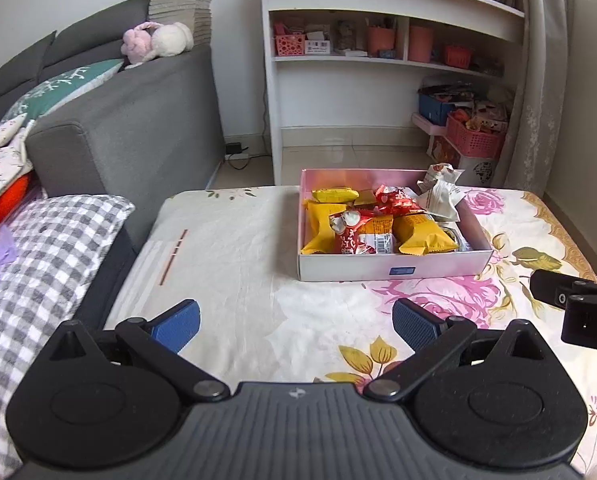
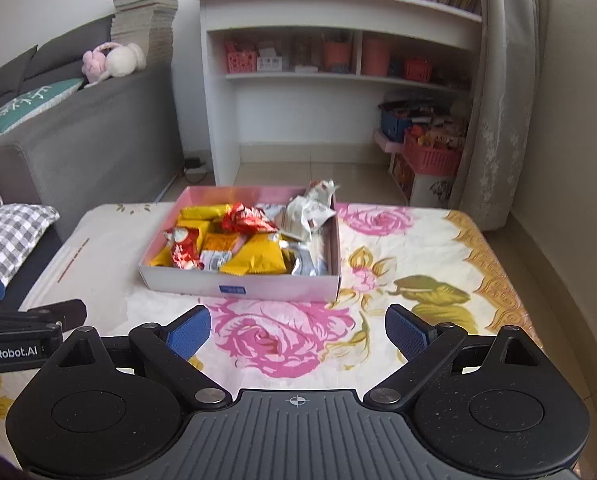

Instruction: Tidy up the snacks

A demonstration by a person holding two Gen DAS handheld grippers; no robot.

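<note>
Floral cloth (image 1: 258, 280) covers the low table, pink roses on the right half, plain cream on the left. Grey sofa (image 1: 138, 120) stands behind on the left, white shelf unit (image 1: 378, 60) against the back wall, w/ a curtain (image 2: 506, 80) at far right.

Box (image 1: 394, 266) sits on the cloth toward the far edge, roughly mid-table: shallow, open-topped, pale outside w/ pink inner walls and a small blue label on the near side. Packed w/ snacks in a loose heap, no order to them: yellow packs (image 1: 322, 228) along the left and front, red wrappers (image 1: 396, 200) across the middle, white packs (image 1: 440, 196) sticking up over the rim at the far right corner. A silvery pack (image 2: 304, 264) shows in the right-wrist view at the near right corner.

Left gripper (image 1: 296, 326) hovers over the cloth near side of the box, jaws spread wide, blue pads (image 1: 178, 324) well apart, nothing between them, touching nothing. Box lies ahead and slightly right of it.

Right gripper (image 2: 298, 332) same: wide, empty, blue pads over the big rose print, box ahead and slightly left. Each gripper shows at the edge of the other's view, so the two sit side by side, apart from the box.
</note>
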